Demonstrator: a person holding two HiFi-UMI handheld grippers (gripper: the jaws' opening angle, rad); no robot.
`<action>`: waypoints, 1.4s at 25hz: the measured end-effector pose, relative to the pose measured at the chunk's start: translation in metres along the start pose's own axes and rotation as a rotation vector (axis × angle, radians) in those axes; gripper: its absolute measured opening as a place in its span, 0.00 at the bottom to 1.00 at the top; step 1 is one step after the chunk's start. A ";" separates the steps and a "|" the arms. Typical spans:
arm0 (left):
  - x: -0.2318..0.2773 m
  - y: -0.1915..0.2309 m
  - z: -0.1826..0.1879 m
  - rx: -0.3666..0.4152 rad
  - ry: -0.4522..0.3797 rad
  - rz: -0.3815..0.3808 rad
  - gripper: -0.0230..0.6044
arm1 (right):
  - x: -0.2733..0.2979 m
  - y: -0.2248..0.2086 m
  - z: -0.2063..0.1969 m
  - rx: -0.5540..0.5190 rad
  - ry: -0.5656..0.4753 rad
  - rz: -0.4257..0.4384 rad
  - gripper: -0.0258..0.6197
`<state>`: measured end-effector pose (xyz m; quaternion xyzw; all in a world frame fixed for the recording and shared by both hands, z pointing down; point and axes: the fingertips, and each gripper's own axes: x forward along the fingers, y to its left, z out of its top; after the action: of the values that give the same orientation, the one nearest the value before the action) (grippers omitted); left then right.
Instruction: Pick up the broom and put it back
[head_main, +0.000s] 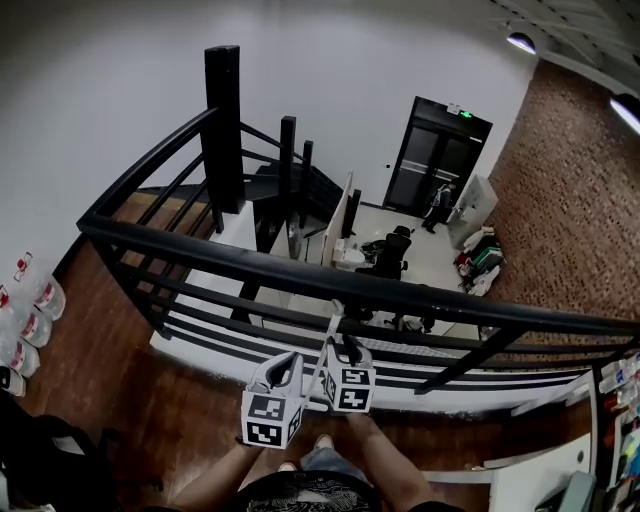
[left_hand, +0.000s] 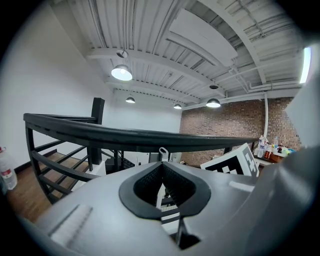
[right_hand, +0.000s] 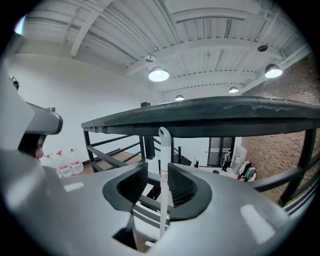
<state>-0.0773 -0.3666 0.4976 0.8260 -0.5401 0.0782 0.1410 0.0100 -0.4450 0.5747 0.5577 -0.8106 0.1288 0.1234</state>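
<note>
Right gripper (head_main: 345, 349): the jaws are held partly apart. The broom (head_main: 328, 345) is seen only as a thin white handle (right_hand: 163, 150). In the right gripper view the handle stands between the pads, close against the right pad (right_hand: 181, 187). A clear gap is left on the other side, so no pinch is recorded (contact with that right pad cannot be settled). The handle's looped top rises above and beyond the jaw tips and reaches the black rail (right_hand: 225, 112) ahead of the gripper.

Left gripper (head_main: 287, 363): in the left gripper view its jaw tips are seen brought together, and nothing is seen clamped between them. The loop of the handle shows just beyond the tips, under the rail. Whether the tips touch the handle cannot be told.

In the head view the two grippers are held just beside each other, at about the same height. The handle slants up between them toward the rail. The rail runs across ahead of both grippers. The broom's head is not made out in any view. Water bottles (head_main: 35, 310) are noted well off to the left of the left gripper, on the wooden floor (head_main: 150, 400).
</note>
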 end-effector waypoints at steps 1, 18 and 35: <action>-0.004 -0.002 -0.001 -0.006 -0.003 -0.009 0.04 | -0.009 0.005 0.003 -0.002 -0.008 0.000 0.22; -0.049 -0.040 -0.012 -0.049 -0.051 -0.054 0.04 | -0.141 0.053 0.041 -0.043 -0.164 0.030 0.10; -0.145 -0.158 -0.029 -0.018 -0.103 -0.024 0.04 | -0.298 0.060 0.022 -0.044 -0.262 0.143 0.04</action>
<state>0.0089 -0.1723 0.4611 0.8340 -0.5375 0.0291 0.1211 0.0564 -0.1723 0.4476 0.5080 -0.8600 0.0456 0.0193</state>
